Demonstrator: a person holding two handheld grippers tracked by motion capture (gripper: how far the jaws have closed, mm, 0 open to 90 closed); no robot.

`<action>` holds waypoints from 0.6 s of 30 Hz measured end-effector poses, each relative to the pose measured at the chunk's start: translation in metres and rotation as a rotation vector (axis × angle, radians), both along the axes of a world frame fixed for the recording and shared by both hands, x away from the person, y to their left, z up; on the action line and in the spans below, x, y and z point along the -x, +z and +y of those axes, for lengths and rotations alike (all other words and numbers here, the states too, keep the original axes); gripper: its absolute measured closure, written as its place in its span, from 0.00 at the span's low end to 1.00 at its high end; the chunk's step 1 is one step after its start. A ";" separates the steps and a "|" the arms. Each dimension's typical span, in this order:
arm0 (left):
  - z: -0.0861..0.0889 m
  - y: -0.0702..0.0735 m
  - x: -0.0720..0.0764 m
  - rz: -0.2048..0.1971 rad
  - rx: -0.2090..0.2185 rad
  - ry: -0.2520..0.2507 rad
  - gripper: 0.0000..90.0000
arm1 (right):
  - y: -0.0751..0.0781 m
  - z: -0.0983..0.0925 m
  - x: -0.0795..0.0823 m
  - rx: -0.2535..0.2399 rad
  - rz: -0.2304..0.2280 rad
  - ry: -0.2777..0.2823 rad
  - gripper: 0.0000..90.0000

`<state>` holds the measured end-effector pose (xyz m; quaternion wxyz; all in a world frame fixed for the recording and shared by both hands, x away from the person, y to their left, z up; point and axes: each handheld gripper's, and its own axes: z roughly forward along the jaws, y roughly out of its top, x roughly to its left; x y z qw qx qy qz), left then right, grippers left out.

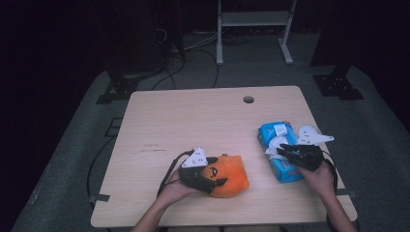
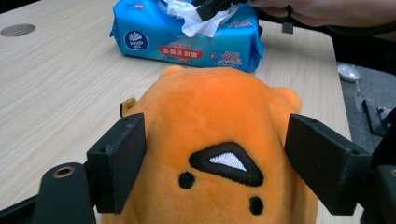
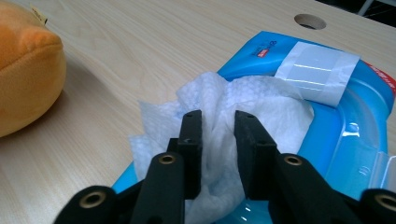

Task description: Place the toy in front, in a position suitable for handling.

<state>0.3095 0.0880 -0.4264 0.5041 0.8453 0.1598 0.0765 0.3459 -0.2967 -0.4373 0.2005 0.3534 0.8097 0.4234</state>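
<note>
An orange plush toy [image 1: 231, 175] [image 2: 219, 112] [image 3: 23, 70] with a stitched face lies at the table's front middle. My left gripper [image 1: 217, 173] [image 2: 215, 154] straddles it, and both pads press into its sides. At the right lies a blue pack of tissues [image 1: 273, 133] [image 2: 187, 44] [image 3: 359, 121] with its flap peeled back. A white tissue [image 1: 276, 143] [image 2: 201, 25] [image 3: 219, 100] bulges out of its opening. My right gripper [image 1: 283, 149] [image 3: 218, 119] [image 2: 210, 9] points down onto the pack, jaws close together, pinching the bunched tissue.
The wooden table [image 1: 193, 125] has a round cable hole [image 1: 248, 99] [image 2: 17, 30] [image 3: 310, 21] near its far edge. The pack lies close to the right edge. Beyond the table stand a white metal frame [image 1: 254, 29] and cables on the grey floor.
</note>
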 end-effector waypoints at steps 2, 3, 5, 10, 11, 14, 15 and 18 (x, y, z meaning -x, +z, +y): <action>0.003 0.002 0.000 0.005 -0.003 0.003 0.22 | 0.001 0.000 0.000 0.002 0.001 -0.001 0.83; 0.003 0.002 0.000 0.005 -0.003 0.003 0.22 | 0.001 0.000 0.000 0.002 0.001 -0.001 0.83; 0.009 0.002 0.001 0.012 -0.004 0.002 0.22 | 0.001 -0.002 0.001 -0.021 0.003 -0.008 0.87; 0.016 0.000 0.002 0.020 -0.006 0.007 0.22 | 0.002 -0.005 0.001 -0.035 0.016 -0.018 0.92; 0.018 0.000 0.003 0.017 -0.010 0.007 0.22 | 0.003 -0.005 0.001 -0.036 0.018 -0.019 0.93; 0.023 0.000 0.004 0.017 -0.014 0.009 0.22 | 0.005 -0.005 0.001 -0.052 0.025 -0.029 0.94; 0.024 0.000 0.004 0.018 -0.013 0.010 0.23 | 0.006 -0.006 0.001 -0.058 0.027 -0.034 0.94; 0.026 -0.002 0.004 0.026 -0.004 0.009 0.26 | 0.010 -0.008 0.001 -0.100 0.031 -0.042 0.94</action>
